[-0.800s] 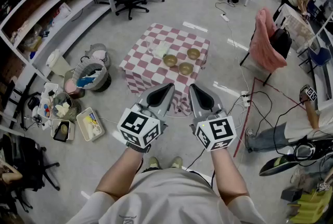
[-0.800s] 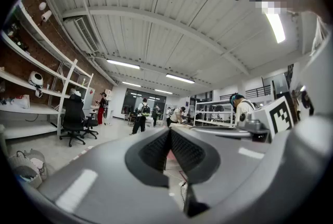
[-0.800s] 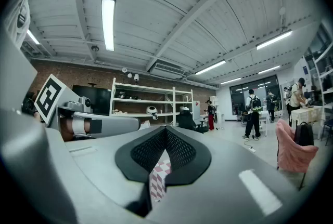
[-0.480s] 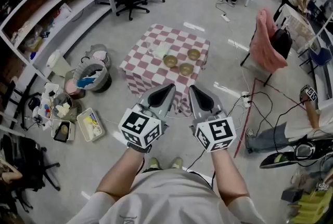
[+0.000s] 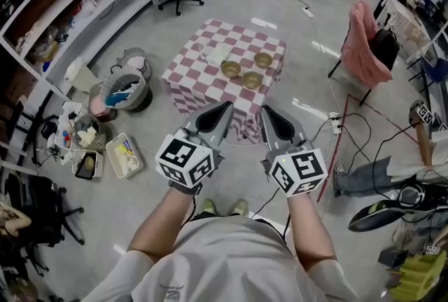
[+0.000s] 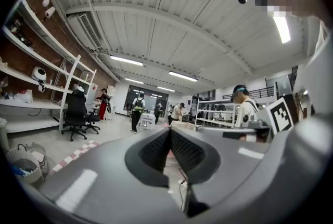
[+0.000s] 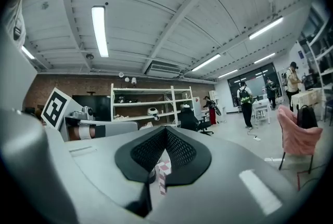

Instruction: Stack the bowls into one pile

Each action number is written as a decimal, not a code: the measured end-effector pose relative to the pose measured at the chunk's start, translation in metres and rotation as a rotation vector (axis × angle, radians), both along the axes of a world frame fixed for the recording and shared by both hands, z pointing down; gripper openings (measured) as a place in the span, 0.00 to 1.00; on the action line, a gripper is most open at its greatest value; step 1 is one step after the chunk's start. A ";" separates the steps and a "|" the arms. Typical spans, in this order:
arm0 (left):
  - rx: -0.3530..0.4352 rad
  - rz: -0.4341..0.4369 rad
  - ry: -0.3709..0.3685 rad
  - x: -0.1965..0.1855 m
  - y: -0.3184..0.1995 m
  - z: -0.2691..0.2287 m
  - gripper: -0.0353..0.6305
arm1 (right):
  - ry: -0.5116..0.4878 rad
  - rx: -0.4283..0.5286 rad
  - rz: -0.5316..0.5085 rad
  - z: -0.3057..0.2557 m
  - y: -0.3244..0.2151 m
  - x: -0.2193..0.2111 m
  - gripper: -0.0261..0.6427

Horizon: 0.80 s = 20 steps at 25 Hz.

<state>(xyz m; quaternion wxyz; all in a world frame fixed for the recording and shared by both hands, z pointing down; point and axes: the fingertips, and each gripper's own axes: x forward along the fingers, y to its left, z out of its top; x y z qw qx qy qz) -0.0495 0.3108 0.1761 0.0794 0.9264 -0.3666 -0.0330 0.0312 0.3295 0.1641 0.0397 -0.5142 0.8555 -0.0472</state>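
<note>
Honestly the bowls (image 5: 230, 69) on the bench (image 5: 192, 80) are too small to tell if anything's in them. The pale thing (image 5: 219, 54) just left of the bowls, no clue what it is. The bench edge below the bowls is tucked behind the left hand-held gripper (image 5: 227, 105) and right hand-held gripper (image 5: 264, 109). In the right gripper view only a sliver of bench peeks past the closed jaws.

Bright, even ceiling-strip light — soft shadows, strong fisheye bending at edges
</note>
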 end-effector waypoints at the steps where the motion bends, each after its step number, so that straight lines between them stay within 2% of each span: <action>1: 0.003 -0.004 -0.002 0.001 -0.002 -0.001 0.06 | -0.019 0.001 0.000 -0.002 -0.001 0.004 0.05; 6: 0.009 -0.027 0.003 0.003 -0.007 -0.001 0.06 | -0.101 -0.005 -0.010 0.000 -0.006 0.021 0.05; 13: -0.001 -0.054 -0.008 0.003 -0.018 0.005 0.06 | -0.117 -0.017 0.001 0.008 -0.020 0.036 0.05; 20: -0.006 -0.052 -0.015 -0.001 -0.051 0.023 0.06 | -0.096 -0.047 0.002 0.027 -0.053 0.026 0.05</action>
